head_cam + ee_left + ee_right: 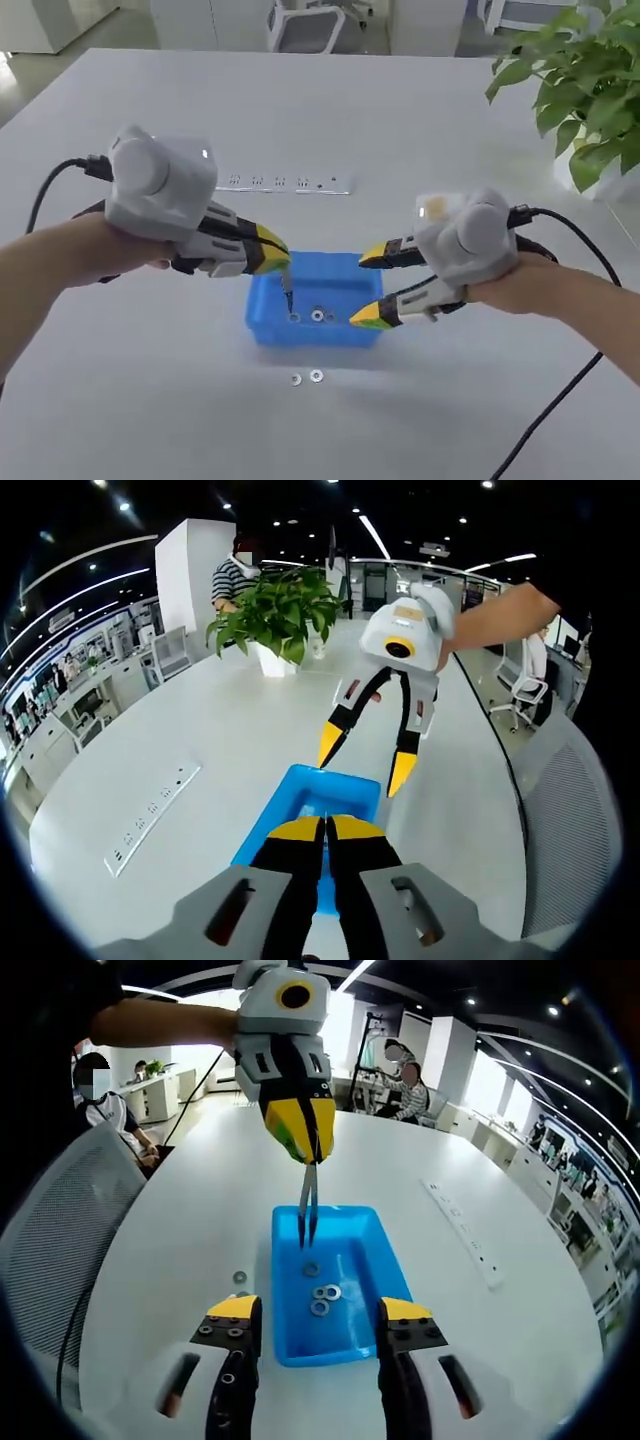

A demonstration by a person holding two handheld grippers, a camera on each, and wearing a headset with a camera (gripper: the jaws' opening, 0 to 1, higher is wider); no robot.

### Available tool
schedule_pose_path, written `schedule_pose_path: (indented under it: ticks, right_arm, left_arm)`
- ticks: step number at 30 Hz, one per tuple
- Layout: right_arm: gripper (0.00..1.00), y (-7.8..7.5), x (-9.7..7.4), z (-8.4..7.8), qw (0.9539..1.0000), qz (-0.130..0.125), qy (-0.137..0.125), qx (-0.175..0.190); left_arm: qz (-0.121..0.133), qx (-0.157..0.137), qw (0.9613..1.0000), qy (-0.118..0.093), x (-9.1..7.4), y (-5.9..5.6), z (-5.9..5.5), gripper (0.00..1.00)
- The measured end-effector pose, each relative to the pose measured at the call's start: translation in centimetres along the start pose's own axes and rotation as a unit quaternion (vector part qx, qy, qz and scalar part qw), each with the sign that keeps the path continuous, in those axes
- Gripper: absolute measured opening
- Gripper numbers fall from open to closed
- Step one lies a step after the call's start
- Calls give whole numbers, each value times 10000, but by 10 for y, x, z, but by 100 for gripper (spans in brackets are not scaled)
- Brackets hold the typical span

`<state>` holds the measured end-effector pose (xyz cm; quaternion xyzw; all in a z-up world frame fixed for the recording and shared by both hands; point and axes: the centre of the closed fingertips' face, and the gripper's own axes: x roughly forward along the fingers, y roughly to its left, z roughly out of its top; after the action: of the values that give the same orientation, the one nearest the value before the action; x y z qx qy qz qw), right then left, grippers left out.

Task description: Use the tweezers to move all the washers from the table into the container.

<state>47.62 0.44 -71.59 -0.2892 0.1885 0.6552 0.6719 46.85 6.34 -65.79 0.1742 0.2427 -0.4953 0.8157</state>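
Note:
A blue container (262, 312) (290, 1345) sits mid-table with a few washers (317, 315) (320, 1307) lying inside. Two more washers (316, 376) (239, 1278) rest on the table just in front of it. My left gripper (276, 250) (310, 1153) is shut on the tweezers (286, 286) (308, 1205), whose tips point down into the container near one washer. In the left gripper view its jaws (325, 826) press together over the container (335, 788). My right gripper (362, 290) (365, 763) (318, 1310) stands open at the container's right side, holding nothing.
A white power strip (285, 184) (465, 1230) lies behind the container. A potted plant (590, 90) (275, 605) stands at the far right corner. Black cables trail from both grippers. A mesh chair (50, 1250) stands by the table edge.

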Motion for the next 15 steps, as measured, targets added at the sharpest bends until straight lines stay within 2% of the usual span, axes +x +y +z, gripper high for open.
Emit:
schedule_pose_path:
  ticks: [7, 10, 15]
  right_arm:
    - [55, 4, -12, 0, 9998, -156, -73, 125]
    - [60, 6, -15, -1, 9997, -179, -86, 168]
    - [62, 10, -20, 0, 9993, -267, -133, 240]
  left_arm:
    - [34, -13, 9999, 114, -10, -6, 1, 6]
    - [53, -18, 9999, 117, -15, -8, 3, 6]
    - [94, -4, 9999, 114, -21, -10, 6, 6]
